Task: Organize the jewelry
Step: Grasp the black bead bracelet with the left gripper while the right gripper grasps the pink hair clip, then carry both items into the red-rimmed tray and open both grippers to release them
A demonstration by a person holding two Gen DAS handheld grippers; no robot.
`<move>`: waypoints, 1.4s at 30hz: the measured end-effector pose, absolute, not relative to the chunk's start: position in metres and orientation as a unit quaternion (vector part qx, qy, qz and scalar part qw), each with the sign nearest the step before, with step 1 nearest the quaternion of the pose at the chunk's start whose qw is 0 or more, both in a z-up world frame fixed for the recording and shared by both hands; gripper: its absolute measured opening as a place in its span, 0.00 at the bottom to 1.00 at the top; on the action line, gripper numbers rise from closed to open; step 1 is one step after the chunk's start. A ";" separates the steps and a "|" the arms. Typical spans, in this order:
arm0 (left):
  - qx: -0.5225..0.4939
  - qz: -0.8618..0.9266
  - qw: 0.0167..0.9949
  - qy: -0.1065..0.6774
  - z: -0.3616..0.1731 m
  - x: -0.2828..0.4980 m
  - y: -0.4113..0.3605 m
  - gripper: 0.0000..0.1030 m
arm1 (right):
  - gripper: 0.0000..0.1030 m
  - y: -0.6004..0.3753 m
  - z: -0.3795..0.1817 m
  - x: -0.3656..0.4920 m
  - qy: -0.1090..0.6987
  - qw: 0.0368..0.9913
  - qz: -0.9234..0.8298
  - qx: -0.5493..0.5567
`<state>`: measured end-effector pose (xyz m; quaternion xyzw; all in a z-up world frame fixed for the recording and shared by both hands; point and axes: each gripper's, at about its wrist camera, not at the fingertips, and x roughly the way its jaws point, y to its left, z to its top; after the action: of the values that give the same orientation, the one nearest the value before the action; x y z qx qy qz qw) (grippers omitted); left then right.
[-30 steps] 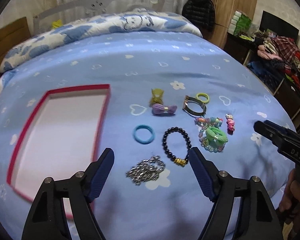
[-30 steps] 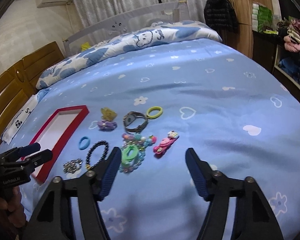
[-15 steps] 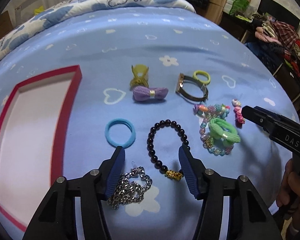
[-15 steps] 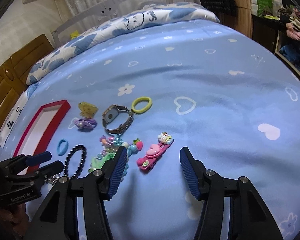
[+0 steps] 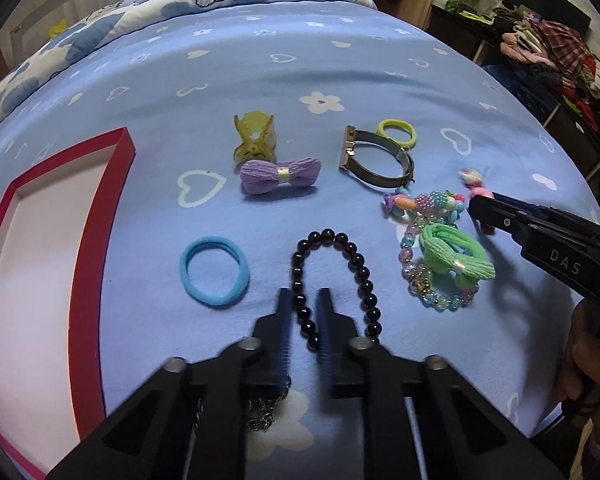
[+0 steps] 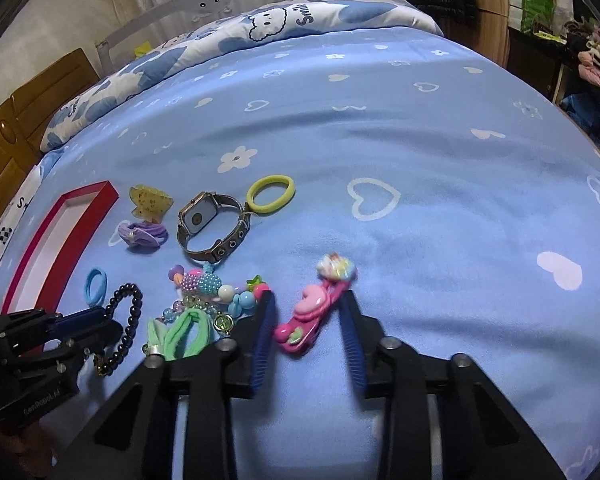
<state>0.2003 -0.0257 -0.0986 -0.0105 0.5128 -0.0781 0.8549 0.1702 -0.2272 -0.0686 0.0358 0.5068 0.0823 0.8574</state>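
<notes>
Your left gripper (image 5: 303,304) is clenched on the near-left strand of the black bead bracelet (image 5: 356,264), which lies on the blue bedspread (image 6: 420,128) between the blue hair tie (image 5: 214,270) and the green bow (image 5: 456,254). Your right gripper (image 6: 307,308) is closing, its fingers straddling the pink hair clip (image 6: 314,308); whether the pads touch it yet, you cannot tell. The red-rimmed tray (image 5: 100,216) sits well left of the jewelry
</notes>
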 end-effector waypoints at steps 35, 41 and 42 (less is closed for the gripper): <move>-0.117 -0.025 0.916 0.383 0.006 0.098 0.095 0.06 | 0.17 -0.119 0.000 0.159 0.447 0.868 0.215 0.035; -0.129 0.003 0.915 0.383 0.004 0.098 0.118 0.06 | 0.17 -0.080 0.002 0.165 0.444 0.859 0.253 0.031; -0.131 0.010 0.914 0.384 0.002 0.099 0.123 0.06 | 0.17 -0.072 0.002 0.167 0.444 0.857 0.260 0.030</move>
<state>0.0989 0.1227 0.0020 -0.1312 0.3836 0.0095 0.9141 0.1670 -0.0724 0.0018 0.0303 0.4440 0.2597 0.8571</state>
